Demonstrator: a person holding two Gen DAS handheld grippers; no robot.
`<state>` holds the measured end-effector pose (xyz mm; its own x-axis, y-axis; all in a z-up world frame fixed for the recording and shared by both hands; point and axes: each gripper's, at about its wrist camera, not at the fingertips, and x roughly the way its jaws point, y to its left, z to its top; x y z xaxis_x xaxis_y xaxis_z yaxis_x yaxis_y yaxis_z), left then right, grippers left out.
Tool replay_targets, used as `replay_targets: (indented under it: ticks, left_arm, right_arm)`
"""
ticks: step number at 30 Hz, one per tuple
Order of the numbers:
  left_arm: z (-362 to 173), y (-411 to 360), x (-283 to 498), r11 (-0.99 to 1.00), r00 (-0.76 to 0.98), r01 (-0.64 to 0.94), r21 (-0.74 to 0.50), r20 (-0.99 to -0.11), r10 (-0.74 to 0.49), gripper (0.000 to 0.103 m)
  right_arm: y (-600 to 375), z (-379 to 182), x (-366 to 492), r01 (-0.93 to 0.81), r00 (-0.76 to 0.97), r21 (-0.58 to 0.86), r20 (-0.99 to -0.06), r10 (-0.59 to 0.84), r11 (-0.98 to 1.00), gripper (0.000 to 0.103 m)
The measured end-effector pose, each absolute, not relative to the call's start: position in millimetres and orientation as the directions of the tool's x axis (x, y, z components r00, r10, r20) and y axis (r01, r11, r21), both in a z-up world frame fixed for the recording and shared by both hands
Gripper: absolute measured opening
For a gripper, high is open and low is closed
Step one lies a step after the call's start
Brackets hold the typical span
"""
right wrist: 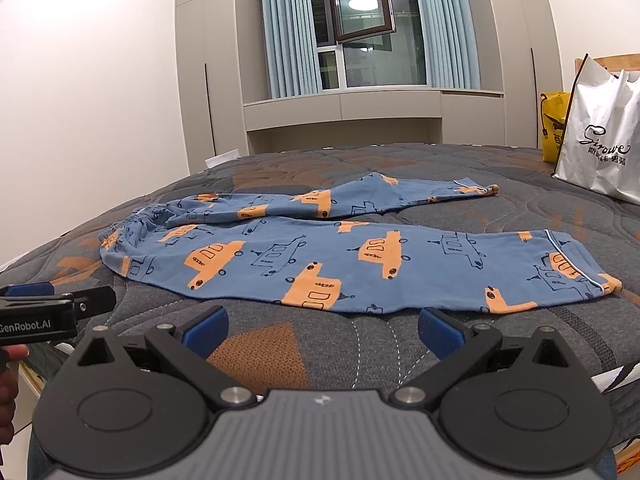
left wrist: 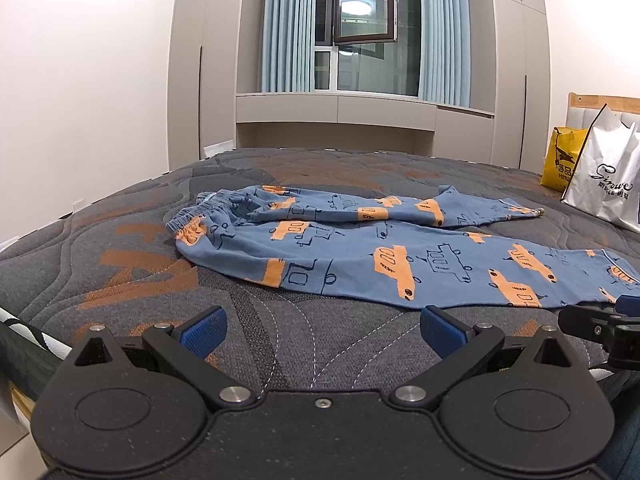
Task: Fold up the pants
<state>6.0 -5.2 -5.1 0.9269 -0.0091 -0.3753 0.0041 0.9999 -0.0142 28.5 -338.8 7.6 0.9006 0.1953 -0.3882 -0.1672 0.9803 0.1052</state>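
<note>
Blue pants [left wrist: 352,252] printed with orange cars lie spread on the bed, waistband at the left, both legs running to the right. The same pants [right wrist: 340,260] fill the middle of the right wrist view, the near leg flat and the far leg creased. My left gripper [left wrist: 322,330] is open, hovering over bare mattress just short of the near leg's edge. My right gripper [right wrist: 320,330] is open too, close to the near leg's lower hem side. Neither holds anything. In the left wrist view the right gripper's tip [left wrist: 600,320] shows at the right edge, near the leg cuff.
The grey quilted mattress [left wrist: 132,264] with orange patches carries a white shopping bag [right wrist: 600,144] and a yellow bag [left wrist: 562,160] at its far right. Behind stand cabinets, a window [left wrist: 362,28] and blue curtains. A hand [right wrist: 8,380] shows at the left edge.
</note>
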Motion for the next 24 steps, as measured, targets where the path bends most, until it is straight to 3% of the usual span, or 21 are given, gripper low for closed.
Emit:
replay_targets:
  ticks: [24]
  left_arm:
    - [-3.9,-7.1,5.6,1.000,0.926,0.003,-0.013,-0.376,-0.008,0.102]
  right_arm:
    - [-338.1,6.3,29.1,-0.173,0.898,0.111,-0.390,0.203,0.979,0.103]
